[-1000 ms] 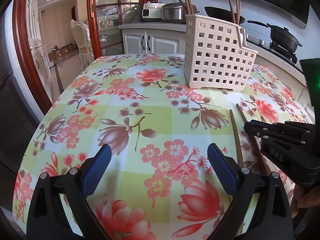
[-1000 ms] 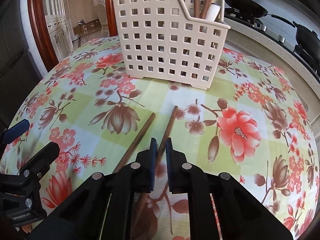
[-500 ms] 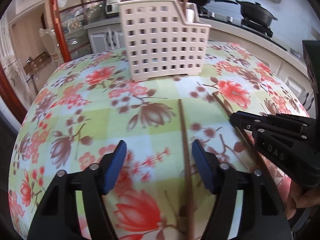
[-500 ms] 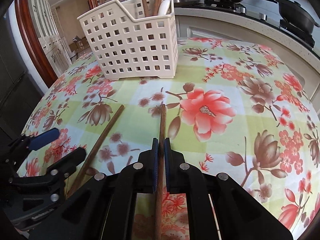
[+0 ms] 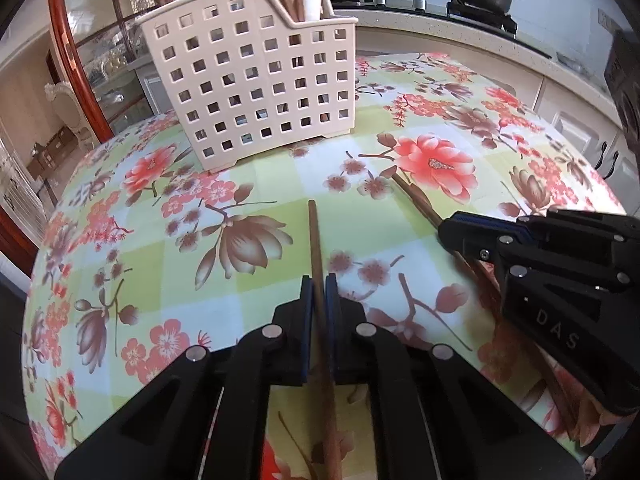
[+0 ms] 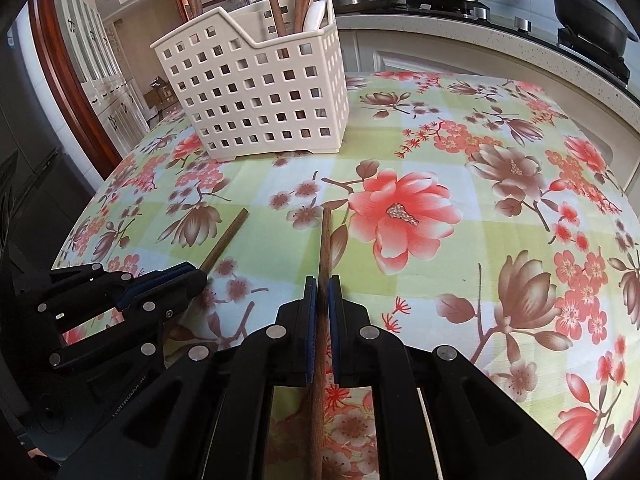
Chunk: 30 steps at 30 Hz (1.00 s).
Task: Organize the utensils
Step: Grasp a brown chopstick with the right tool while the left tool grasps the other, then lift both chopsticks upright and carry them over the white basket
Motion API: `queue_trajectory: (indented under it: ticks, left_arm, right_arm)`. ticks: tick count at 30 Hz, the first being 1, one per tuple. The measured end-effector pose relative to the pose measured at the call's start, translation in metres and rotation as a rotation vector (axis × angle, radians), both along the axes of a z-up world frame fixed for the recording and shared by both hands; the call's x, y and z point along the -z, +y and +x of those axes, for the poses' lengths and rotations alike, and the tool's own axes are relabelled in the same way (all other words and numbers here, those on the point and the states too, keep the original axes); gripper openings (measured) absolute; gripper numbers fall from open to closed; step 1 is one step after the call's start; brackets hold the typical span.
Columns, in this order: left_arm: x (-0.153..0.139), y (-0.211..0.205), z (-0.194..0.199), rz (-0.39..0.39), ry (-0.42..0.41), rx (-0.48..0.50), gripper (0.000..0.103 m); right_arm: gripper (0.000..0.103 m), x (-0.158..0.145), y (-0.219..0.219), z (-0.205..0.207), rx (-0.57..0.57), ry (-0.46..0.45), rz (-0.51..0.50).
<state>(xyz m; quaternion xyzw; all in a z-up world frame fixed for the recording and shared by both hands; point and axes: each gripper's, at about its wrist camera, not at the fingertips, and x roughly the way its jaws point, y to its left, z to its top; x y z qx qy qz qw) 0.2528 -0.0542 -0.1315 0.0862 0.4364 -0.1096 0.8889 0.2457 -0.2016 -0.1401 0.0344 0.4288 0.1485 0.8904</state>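
Pinching one slim brown wooden chopstick (image 5: 316, 256) apiece (second chopstick (image 6: 325, 240)), left gripper (image 5: 319, 285), its jaws just closed, and right gripper (image 6: 321, 285) sit lower centre; perforated cream plastic basket (image 5: 256, 92) upper left on the floral counter (image 5: 132, 264).

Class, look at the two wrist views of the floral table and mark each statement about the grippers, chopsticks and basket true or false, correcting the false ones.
1. The left gripper is shut on a chopstick. True.
2. The right gripper is open and holds nothing. False: it is shut on the other chopstick.
3. The white basket lies tipped on its side. False: it stands upright on the tablecloth.
4. Chopsticks already stand in the basket. True.
5. Both held chopsticks point roughly toward the basket. True.
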Motion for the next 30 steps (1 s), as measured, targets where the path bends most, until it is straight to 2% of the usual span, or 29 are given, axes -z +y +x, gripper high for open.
queue_trajectory:
  ticks: [3, 7, 13, 18, 20, 22, 24, 25, 26, 28, 30]
  left_arm:
    - [0.000, 0.011, 0.001, -0.069, 0.012, -0.022, 0.006]
    - [-0.011, 0.019, -0.007, -0.109, -0.017, -0.039, 0.006]
    - [-0.061, 0.032, -0.030, -0.147, -0.170, -0.059, 0.006]
    - [-0.092, 0.044, -0.049, -0.170, -0.258, -0.060, 0.006]
    - [-0.096, 0.045, -0.053, -0.160, -0.266, -0.059, 0.006]
    - [-0.094, 0.048, -0.053, -0.159, -0.253, -0.066, 0.006]
    - [-0.089, 0.051, -0.055, -0.164, -0.239, -0.069, 0.006]
    - [-0.088, 0.052, -0.056, -0.164, -0.236, -0.068, 0.006]
    - [-0.085, 0.053, -0.057, -0.165, -0.233, -0.067, 0.006]
    - [-0.081, 0.054, -0.057, -0.172, -0.221, -0.064, 0.006]
    - [-0.078, 0.054, -0.056, -0.173, -0.216, -0.061, 0.006]
  right_arm:
    - [0.006, 0.000, 0.000, -0.001, 0.000, -0.001, 0.001]
    - [0.006, -0.006, -0.001, -0.006, -0.006, -0.027, 0.018]
    - [0.006, -0.045, 0.002, -0.018, -0.021, -0.152, 0.039]
    - [0.006, -0.081, 0.006, -0.033, -0.025, -0.266, 0.026]
    - [0.006, -0.085, 0.008, -0.032, -0.025, -0.263, -0.006]
    - [0.007, -0.074, 0.008, -0.025, -0.044, -0.198, -0.051]
    - [0.014, -0.054, 0.006, -0.017, -0.040, -0.127, -0.132]
    - [0.022, -0.046, 0.003, -0.015, -0.037, -0.099, -0.147]
    - [0.036, -0.038, 0.000, -0.014, -0.048, -0.074, -0.146]
    - [0.051, -0.028, -0.001, -0.012, -0.053, -0.052, -0.163]
    - [0.051, -0.020, 0.001, -0.009, -0.067, -0.037, -0.181]
